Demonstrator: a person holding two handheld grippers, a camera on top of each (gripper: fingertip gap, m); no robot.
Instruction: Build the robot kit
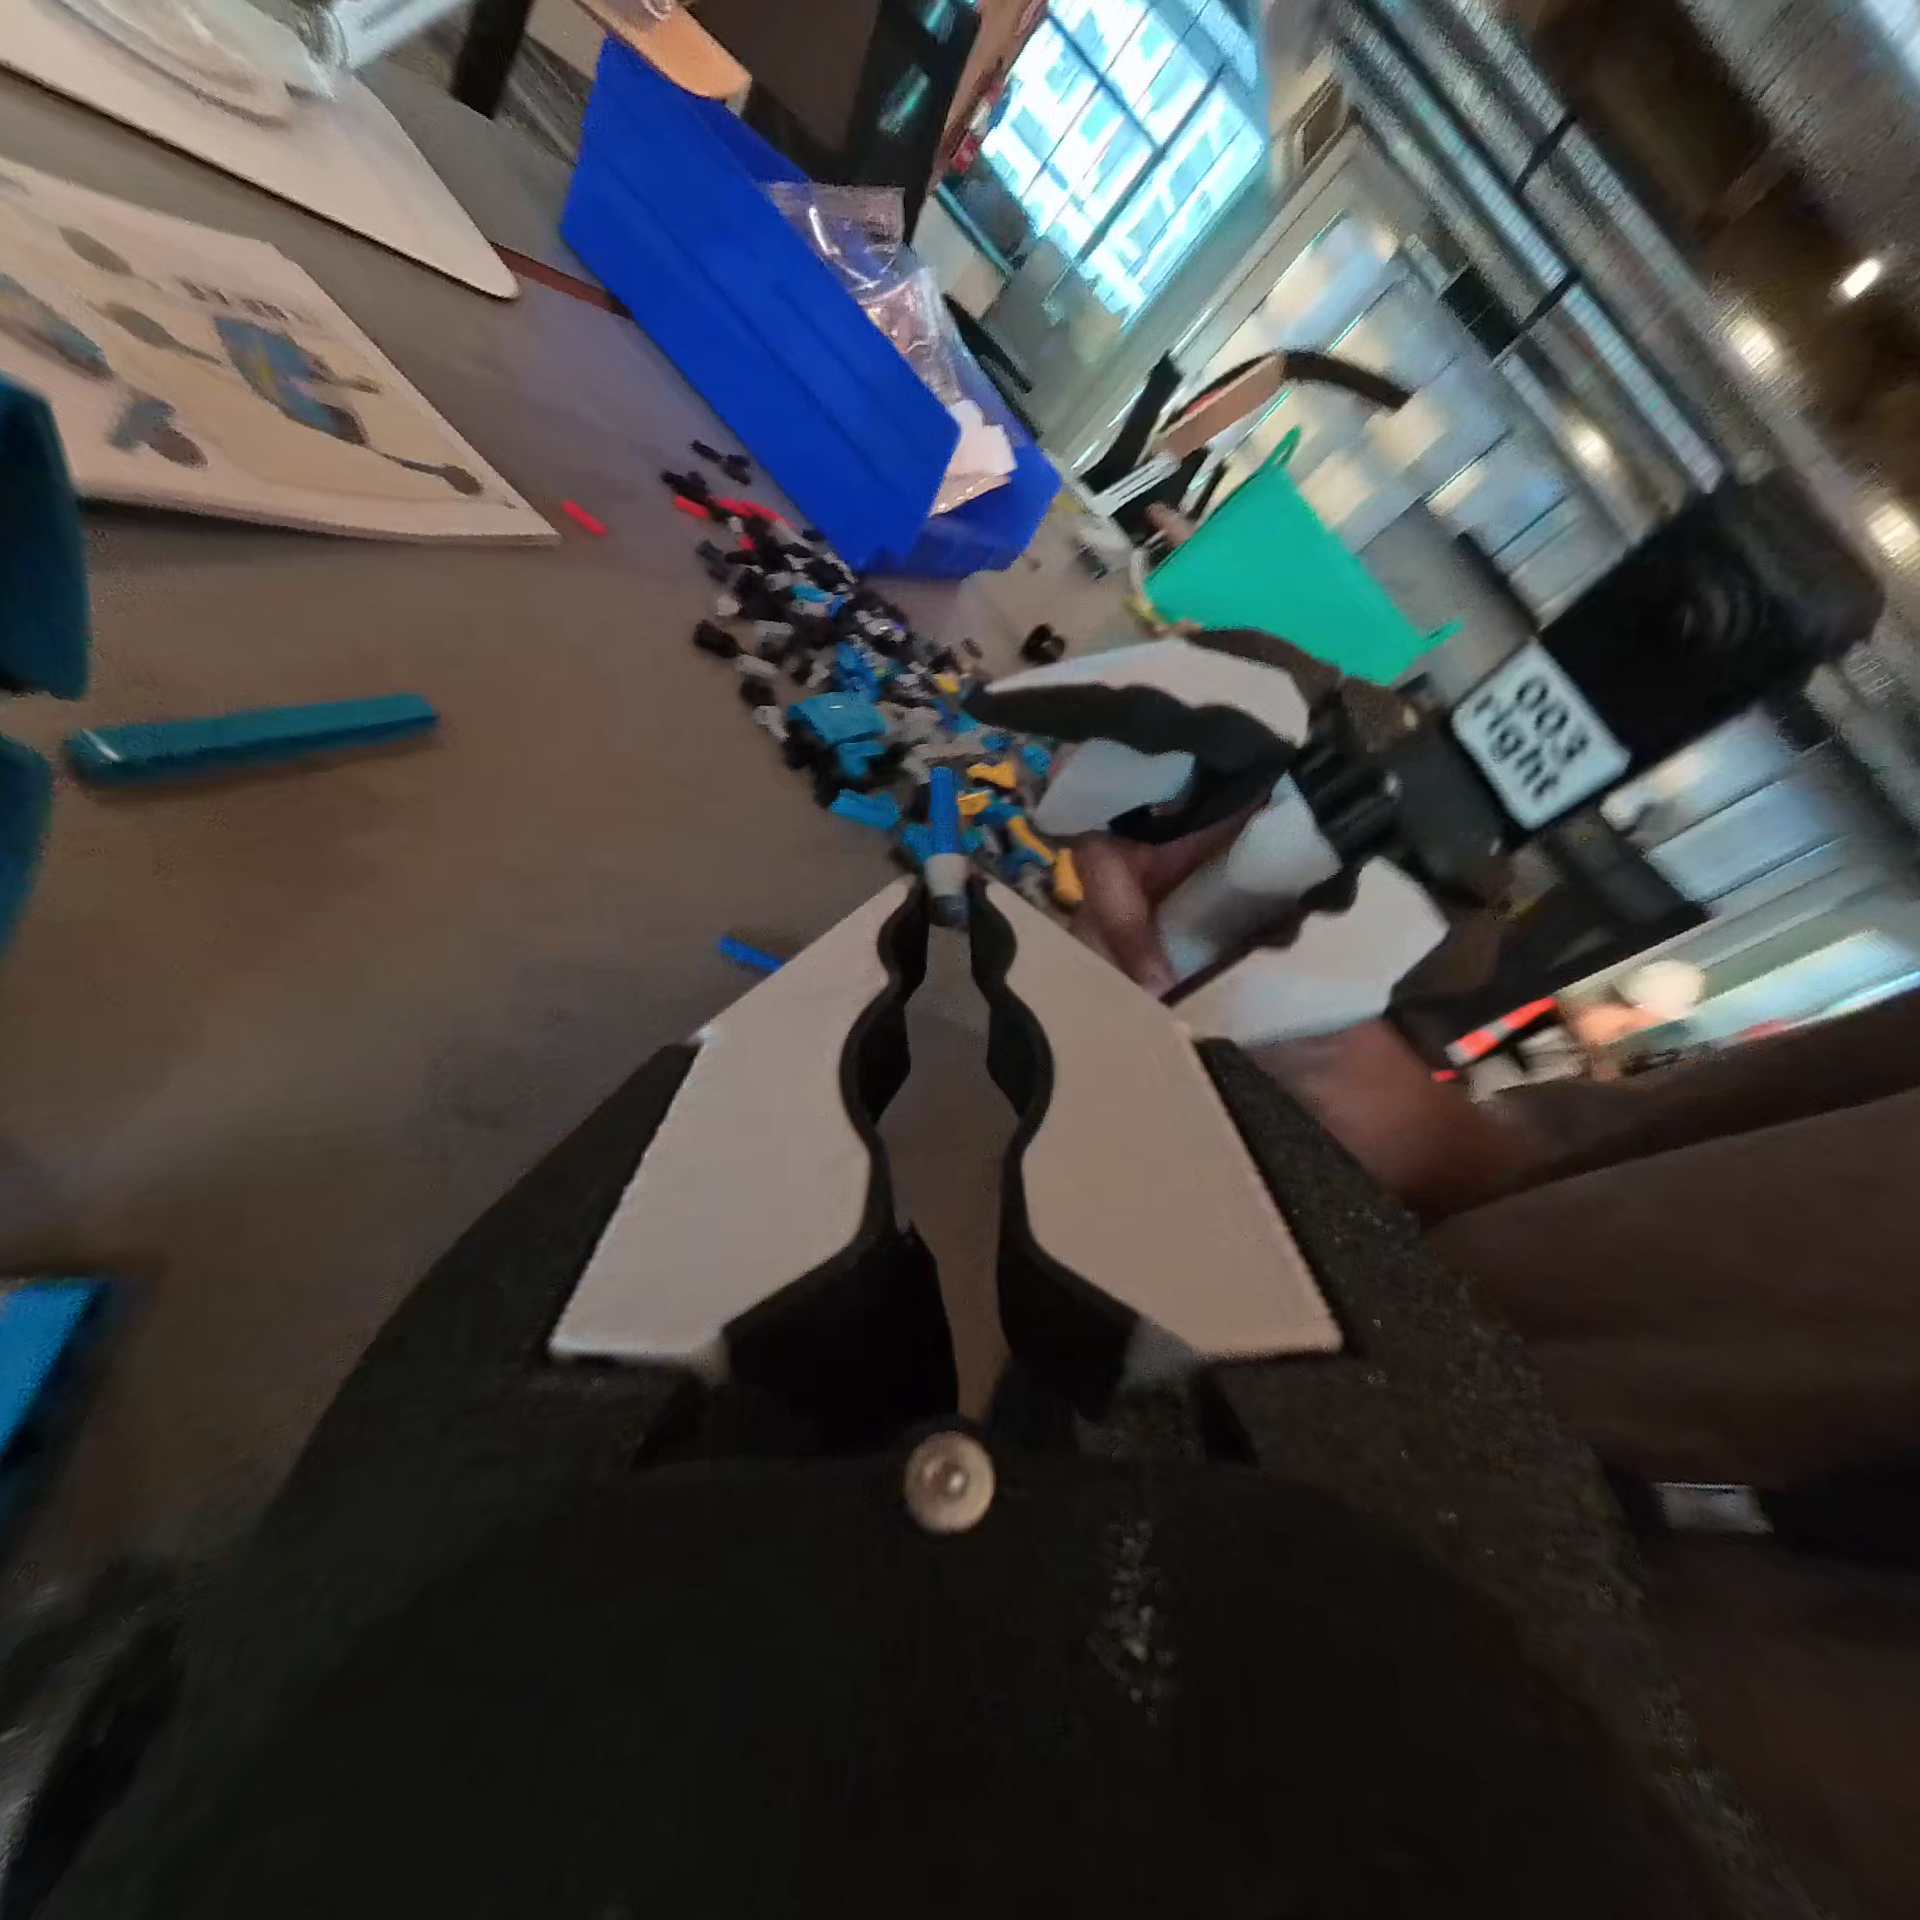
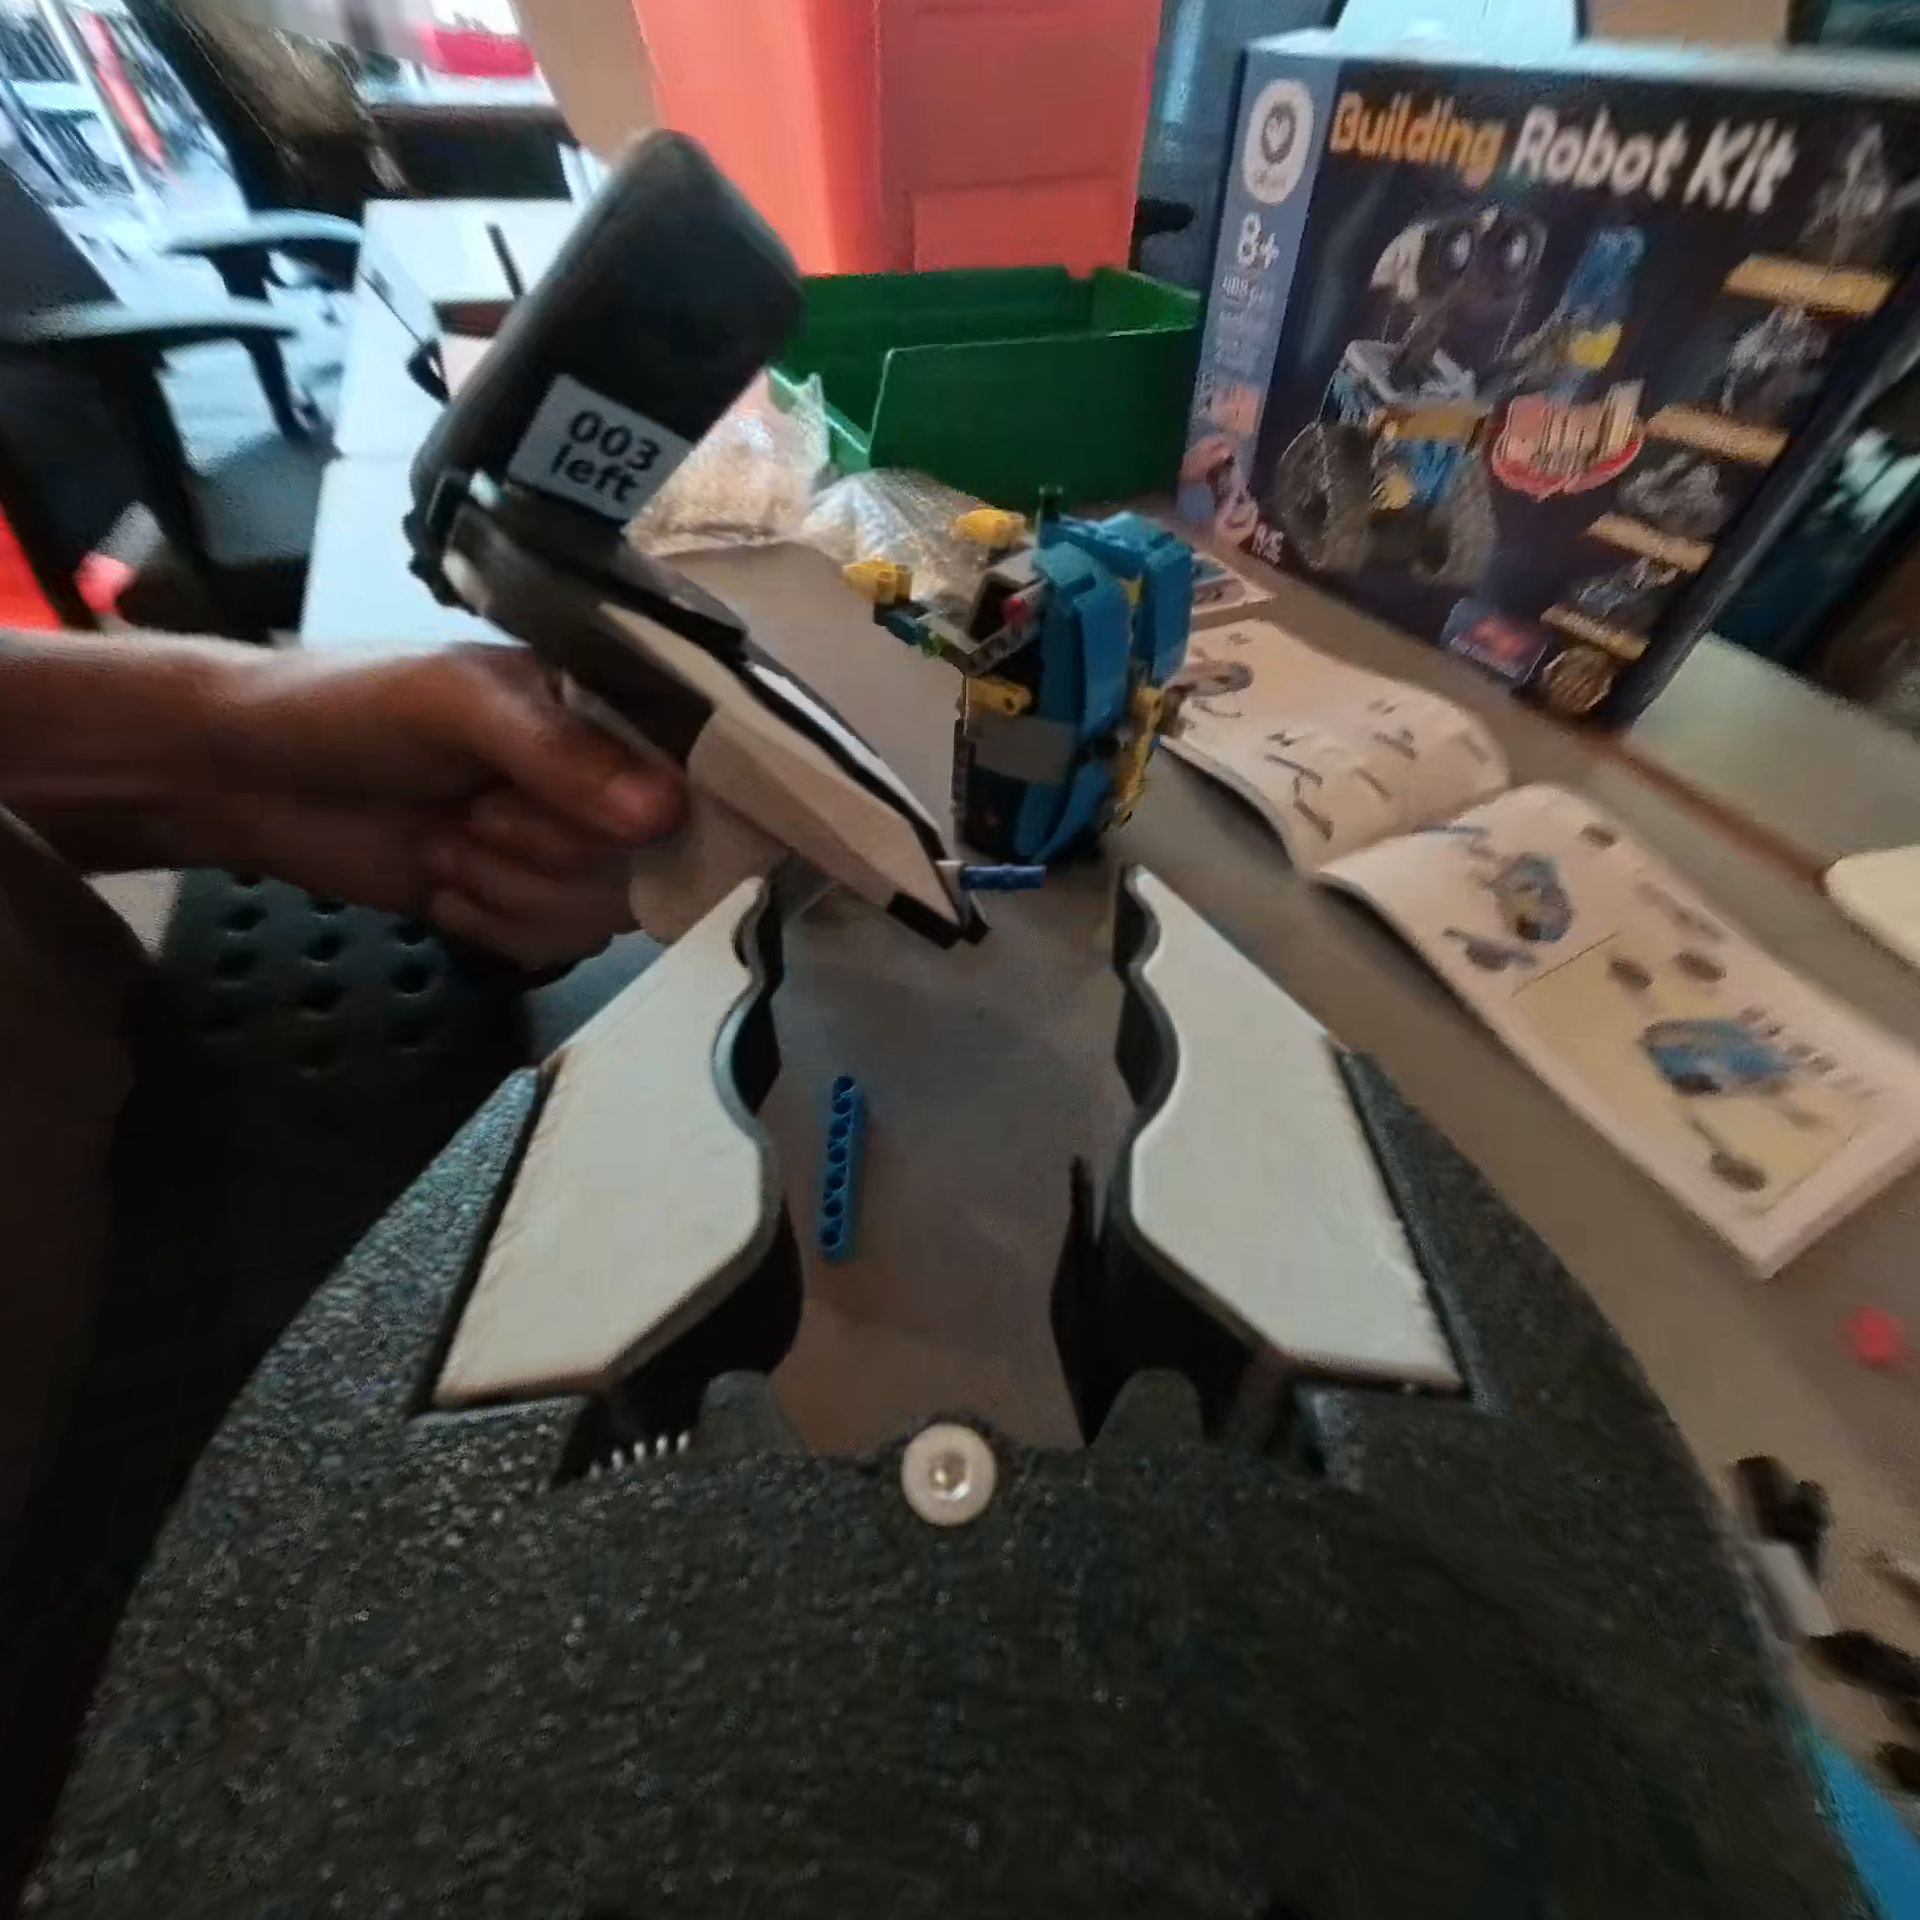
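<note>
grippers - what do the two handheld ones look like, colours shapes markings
Both match. The left gripper and right gripper each have two flat white tapered fingers edged with wavy black pads, set in a rough-textured black body with a silver screw at its middle. A boxy black housing sits on top of each, bearing a white label with dark print. No cables or sleeves show.

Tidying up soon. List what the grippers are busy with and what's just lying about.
In hand: left gripper, shut on a blue peg; right gripper, open over a blue beam; brick model just ahead.
Lying about: box, booklet, green bin, blue bin, loose brick pile.
</note>
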